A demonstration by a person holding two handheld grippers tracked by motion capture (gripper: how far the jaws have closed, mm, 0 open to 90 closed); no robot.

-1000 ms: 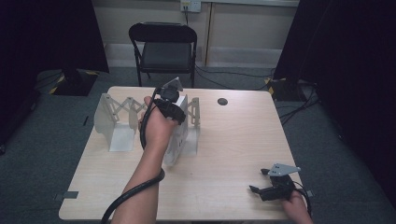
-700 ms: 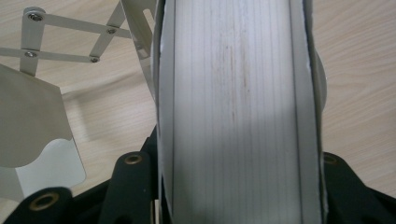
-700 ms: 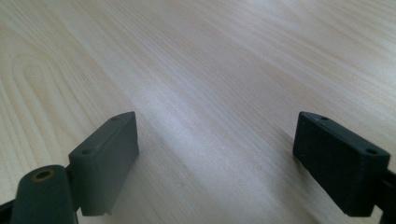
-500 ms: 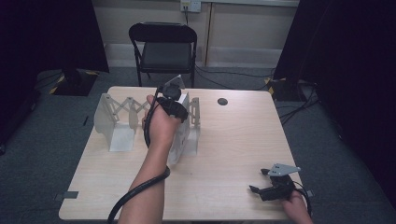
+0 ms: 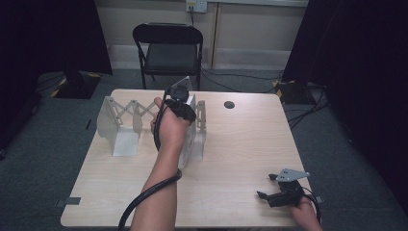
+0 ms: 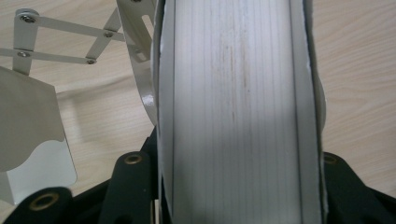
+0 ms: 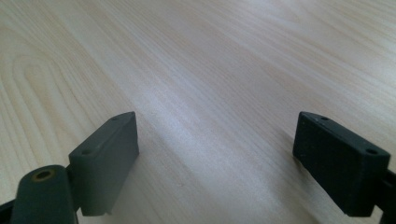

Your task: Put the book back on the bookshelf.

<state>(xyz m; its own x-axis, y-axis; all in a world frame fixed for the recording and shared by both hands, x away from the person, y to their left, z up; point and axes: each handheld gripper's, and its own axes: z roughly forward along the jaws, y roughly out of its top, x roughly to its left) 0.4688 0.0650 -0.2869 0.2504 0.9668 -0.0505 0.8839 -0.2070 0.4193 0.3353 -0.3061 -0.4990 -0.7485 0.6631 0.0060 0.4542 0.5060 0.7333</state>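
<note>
On the wooden table (image 5: 231, 159), the left gripper (image 5: 180, 108) reached over an expandable white metal rack (image 5: 118, 126) and its jaws were closed on the two faces of a white book (image 6: 233, 112) standing upright at the rack's right end, page edges facing the left gripper view. The right gripper (image 5: 281, 195) rested near the table's near right corner, jaws spread wide with only bare wood between them.

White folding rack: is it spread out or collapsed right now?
Partly spread. The white folding rack shows open zigzag scissor links between its separated end panels; the left gripper clamps the right panel.
</note>
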